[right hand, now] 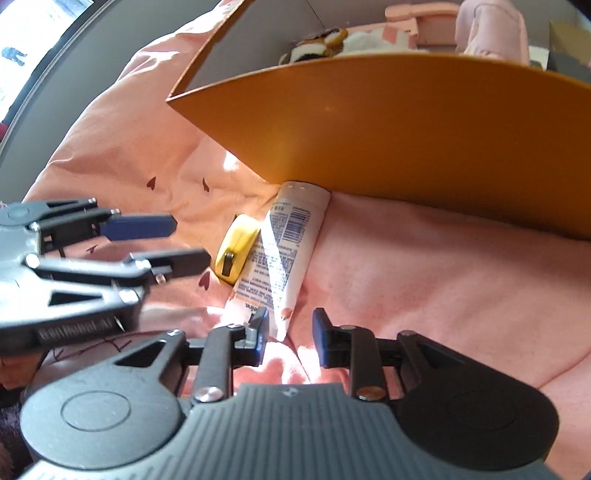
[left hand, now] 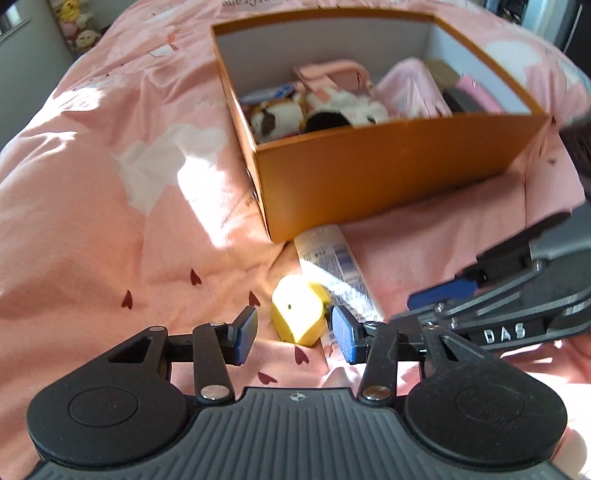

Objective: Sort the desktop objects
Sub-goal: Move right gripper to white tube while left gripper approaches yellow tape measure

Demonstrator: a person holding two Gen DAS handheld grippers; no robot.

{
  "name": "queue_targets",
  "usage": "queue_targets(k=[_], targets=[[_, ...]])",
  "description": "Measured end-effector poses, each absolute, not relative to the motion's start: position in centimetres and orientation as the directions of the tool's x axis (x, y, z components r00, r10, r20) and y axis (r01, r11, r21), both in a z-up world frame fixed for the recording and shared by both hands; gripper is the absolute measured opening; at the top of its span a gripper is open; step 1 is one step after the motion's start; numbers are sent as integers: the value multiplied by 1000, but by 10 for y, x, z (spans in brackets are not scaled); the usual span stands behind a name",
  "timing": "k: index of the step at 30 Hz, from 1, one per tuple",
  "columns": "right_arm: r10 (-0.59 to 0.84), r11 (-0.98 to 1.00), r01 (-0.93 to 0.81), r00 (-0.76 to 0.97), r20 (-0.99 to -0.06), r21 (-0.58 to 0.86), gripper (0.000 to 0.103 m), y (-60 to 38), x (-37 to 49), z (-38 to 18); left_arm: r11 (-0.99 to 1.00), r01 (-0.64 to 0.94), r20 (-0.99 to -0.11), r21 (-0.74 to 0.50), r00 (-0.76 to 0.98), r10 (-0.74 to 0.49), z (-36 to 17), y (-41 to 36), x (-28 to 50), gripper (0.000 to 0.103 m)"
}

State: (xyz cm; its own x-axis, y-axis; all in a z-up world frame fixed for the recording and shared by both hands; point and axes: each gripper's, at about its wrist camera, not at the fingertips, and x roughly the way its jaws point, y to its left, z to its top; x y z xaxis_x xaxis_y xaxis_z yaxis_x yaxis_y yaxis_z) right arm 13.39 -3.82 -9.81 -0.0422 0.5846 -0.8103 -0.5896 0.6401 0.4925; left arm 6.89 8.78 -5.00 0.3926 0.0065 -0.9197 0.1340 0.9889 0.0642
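Observation:
A small yellow case [left hand: 298, 316] lies on the pink bedspread beside a white tube [left hand: 332, 258] whose far end touches the orange box [left hand: 369, 177]. My left gripper [left hand: 296, 333] is open around the yellow case, with a gap on its left side. In the right wrist view the tube [right hand: 291, 243] lies lengthwise with its near end between the fingers of my right gripper [right hand: 291, 332], which is open and not pressing on it. The yellow case [right hand: 236, 243] rests against the tube's left side, and the left gripper [right hand: 190, 242] reaches in from the left.
The orange box [right hand: 406, 129] holds plush toys [left hand: 314, 114] and pink items [left hand: 406, 88]. The pink bedspread [left hand: 110, 221] is rumpled and sunlit. More stuffed toys [left hand: 77, 22] sit at the far top left. The right gripper's blue pad [left hand: 439, 291] crowds the left one's right side.

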Motion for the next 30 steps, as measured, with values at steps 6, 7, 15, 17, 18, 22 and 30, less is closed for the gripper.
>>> queue_targets(k=[6, 7, 15, 17, 18, 22, 30], targets=[[597, 650, -537, -77, -799, 538, 34, -34, 135, -114, 984, 164, -930, 63, 367, -1, -59, 88, 65, 53], [595, 653, -530, -82, -800, 540, 34, -33, 134, -117, 985, 163, -933, 58, 360, -4, -61, 89, 66, 53], [638, 640, -466, -122, -761, 611, 23, -37, 132, -129, 986, 159, -960, 55, 280, 9, -68, 91, 75, 53], [654, 643, -433, -118, -747, 631, 15, -43, 132, -129, 982, 177, -962, 63, 273, 13, -65, 88, 74, 53], [663, 643, -423, -108, -740, 638, 13, -47, 131, -127, 981, 182, -963, 65, 270, 13, -64, 87, 73, 53], [682, 659, -423, -13, -732, 622, 6, -68, 120, -101, 979, 190, -965, 69, 263, 17, -59, 82, 70, 53], [650, 740, -438, 269, -711, 510, 4, -123, 101, -36, 973, 208, -961, 100, 274, 40, -59, 65, 70, 53]])
